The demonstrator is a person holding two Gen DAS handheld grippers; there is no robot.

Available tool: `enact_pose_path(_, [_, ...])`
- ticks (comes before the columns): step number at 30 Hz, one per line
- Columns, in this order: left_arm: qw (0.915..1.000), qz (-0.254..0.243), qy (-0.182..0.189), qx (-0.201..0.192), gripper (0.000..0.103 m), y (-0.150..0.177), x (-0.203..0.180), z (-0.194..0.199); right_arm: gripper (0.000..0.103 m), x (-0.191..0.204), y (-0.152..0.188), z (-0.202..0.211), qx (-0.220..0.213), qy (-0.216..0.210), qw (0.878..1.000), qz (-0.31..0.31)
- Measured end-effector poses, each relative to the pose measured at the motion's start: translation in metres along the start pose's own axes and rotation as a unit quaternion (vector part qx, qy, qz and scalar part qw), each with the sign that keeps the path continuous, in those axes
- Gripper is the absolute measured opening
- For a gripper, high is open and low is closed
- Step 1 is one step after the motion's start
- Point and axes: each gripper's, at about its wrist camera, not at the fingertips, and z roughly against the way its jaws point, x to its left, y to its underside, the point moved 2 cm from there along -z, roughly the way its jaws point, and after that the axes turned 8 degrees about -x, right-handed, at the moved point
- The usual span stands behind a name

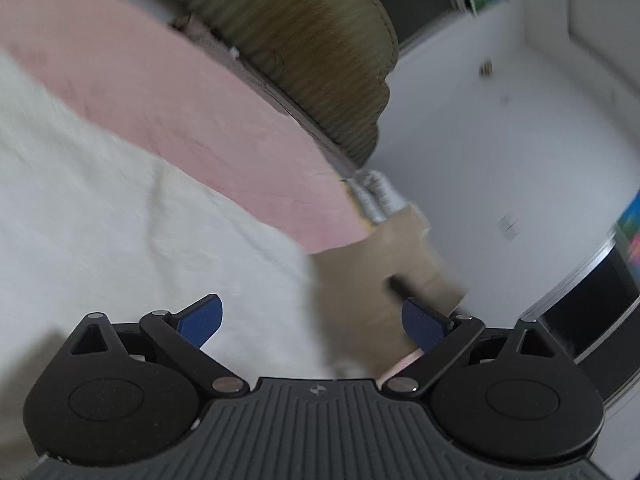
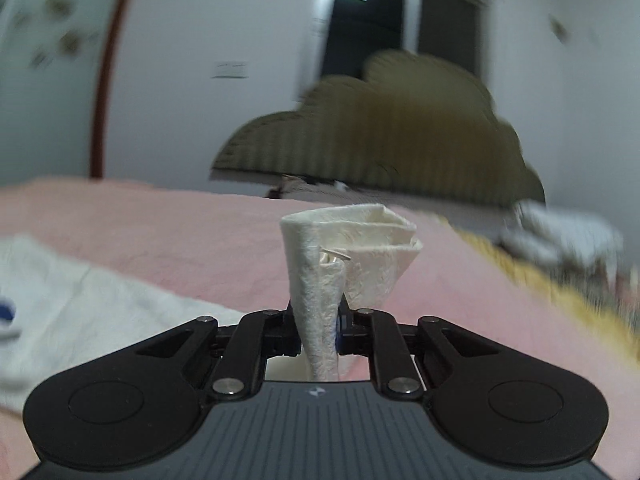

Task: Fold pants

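You have a pink bedspread [image 1: 168, 120] covering the bed, with an olive ribbed headboard [image 1: 316, 64] of scalloped outline at its far edge. A brown cardboard box [image 1: 384, 276] sits beside the bed. Behind stand a white wall [image 1: 500, 140] and a dark window [image 2: 372, 32].

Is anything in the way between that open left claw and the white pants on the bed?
Nothing visible. The left gripper hangs open over the white pants spread on the pink bedcover, with only air between. The right gripper already pinches a bunch of the same cloth.
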Motion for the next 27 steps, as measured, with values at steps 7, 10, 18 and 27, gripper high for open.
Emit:
enact_pose_path(7, [0.9847,0.148,0.089,0.025,0.103,-0.005,0.001,-0.047,0.014,0.076,-0.005,0.017,-0.032,-0.071,0.991,0.106])
enact_pose_path(10, [0.9877,0.147,0.040,0.036,0.100,-0.005,0.005,-0.063,0.014,0.091,-0.010,0.021,-0.040,-0.091,0.988,0.114])
enact_pose_path(18, [0.9983,0.006,-0.053,0.023,0.038,-0.028,0.004,-0.040,0.014,0.137,-0.008,0.027,-0.039,-0.145,0.974,0.168])
enact_pose_path(27, [0.9556,-0.207,-0.209,-0.017,0.031,-0.073,-0.004,0.020,0.014,0.187,-0.029,0.007,-0.064,-0.206,0.958,0.188])
